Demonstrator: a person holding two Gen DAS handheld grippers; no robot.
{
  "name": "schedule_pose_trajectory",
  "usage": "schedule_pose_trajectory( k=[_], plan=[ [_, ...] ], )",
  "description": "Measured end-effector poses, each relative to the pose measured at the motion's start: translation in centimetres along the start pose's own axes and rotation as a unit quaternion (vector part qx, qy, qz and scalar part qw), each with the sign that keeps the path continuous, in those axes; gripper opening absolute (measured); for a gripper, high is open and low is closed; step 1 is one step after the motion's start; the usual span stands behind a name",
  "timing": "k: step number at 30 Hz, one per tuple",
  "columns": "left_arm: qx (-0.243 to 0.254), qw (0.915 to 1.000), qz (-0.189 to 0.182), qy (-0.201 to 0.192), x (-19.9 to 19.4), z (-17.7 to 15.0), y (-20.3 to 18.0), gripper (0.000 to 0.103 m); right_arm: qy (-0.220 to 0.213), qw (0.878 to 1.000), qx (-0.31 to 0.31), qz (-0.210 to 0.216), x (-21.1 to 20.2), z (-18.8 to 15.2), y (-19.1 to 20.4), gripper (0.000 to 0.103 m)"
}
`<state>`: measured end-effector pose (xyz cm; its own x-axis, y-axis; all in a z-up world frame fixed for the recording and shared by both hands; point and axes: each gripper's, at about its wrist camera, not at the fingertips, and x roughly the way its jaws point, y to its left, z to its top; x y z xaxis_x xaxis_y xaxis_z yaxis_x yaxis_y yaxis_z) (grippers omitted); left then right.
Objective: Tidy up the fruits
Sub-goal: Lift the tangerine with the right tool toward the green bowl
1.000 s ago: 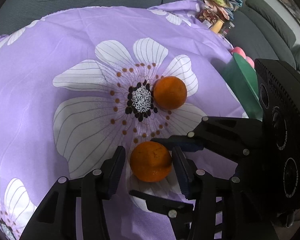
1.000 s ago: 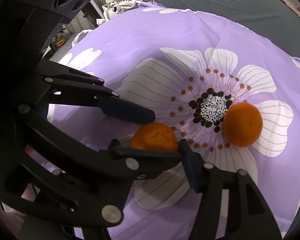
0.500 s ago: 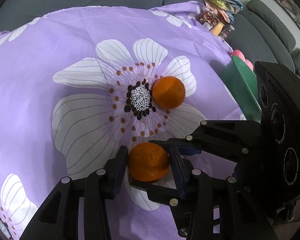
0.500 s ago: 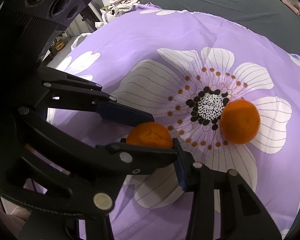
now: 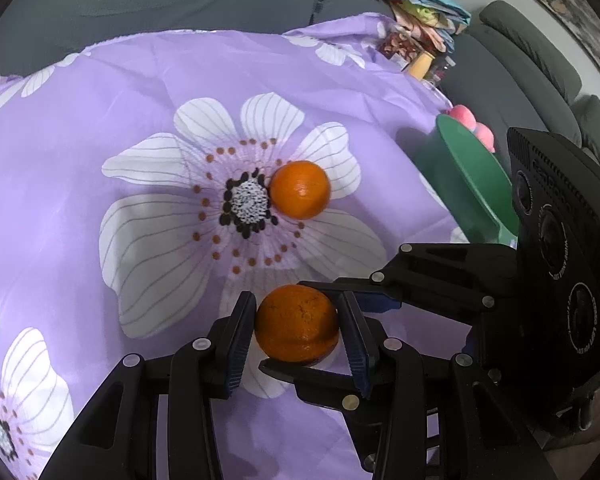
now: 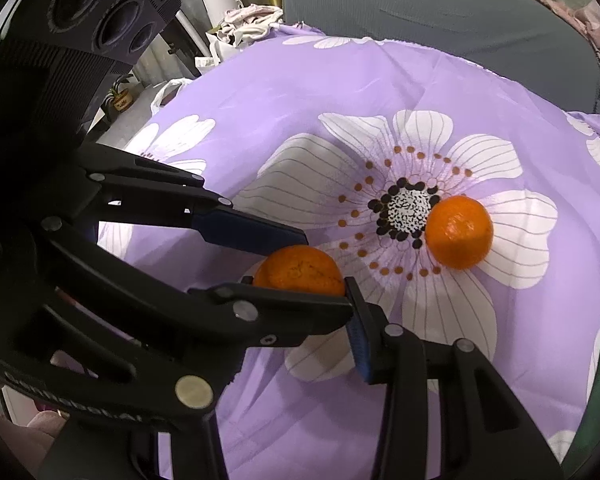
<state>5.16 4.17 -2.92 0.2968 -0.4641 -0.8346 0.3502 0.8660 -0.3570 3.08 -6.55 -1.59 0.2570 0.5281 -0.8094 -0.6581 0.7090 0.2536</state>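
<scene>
Both your grippers are on the same orange [image 5: 297,325] right now, crossed around it: your left gripper [image 5: 297,330] has its blue pads pressed to the fruit's two sides, and your right gripper [image 5: 332,328] comes in across it from the right, one finger over the far top of the fruit and the other under its near side, pinching it too. From the right wrist view, your right gripper [image 6: 300,276] shows the same picture, though the left one's finger covers much of the fruit there. The other orange [image 5: 300,189] sits loose on the cloth [image 5: 112,120], touching the dark speckled heart of the big white flower print, well apart from the one you hold. That cloth is purple, thin and a bit creased, spread wide under everything, with more white flowers toward its edges. To your right stands a green bin [image 5: 474,184] with pink things [image 5: 472,124] just behind its rim. A grey sofa [image 5: 540,68] wraps round the far side, a heap of coloured clutter [image 5: 416,16] piled at its corner, and a framed picture [image 5: 584,20] hangs on the wall.
</scene>
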Motion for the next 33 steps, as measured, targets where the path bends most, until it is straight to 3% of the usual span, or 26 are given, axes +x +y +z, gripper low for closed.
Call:
schedule_pose_trajectory(
  k=[33],
  plan=[
    [0.045, 0.9988, 0.010, -0.018, -0.4, -1.0, -7.8, 0.043, -0.044, 0.999, 0.014, -0.019, -6.1, -4.5, -0.7, 0.043]
  ],
)
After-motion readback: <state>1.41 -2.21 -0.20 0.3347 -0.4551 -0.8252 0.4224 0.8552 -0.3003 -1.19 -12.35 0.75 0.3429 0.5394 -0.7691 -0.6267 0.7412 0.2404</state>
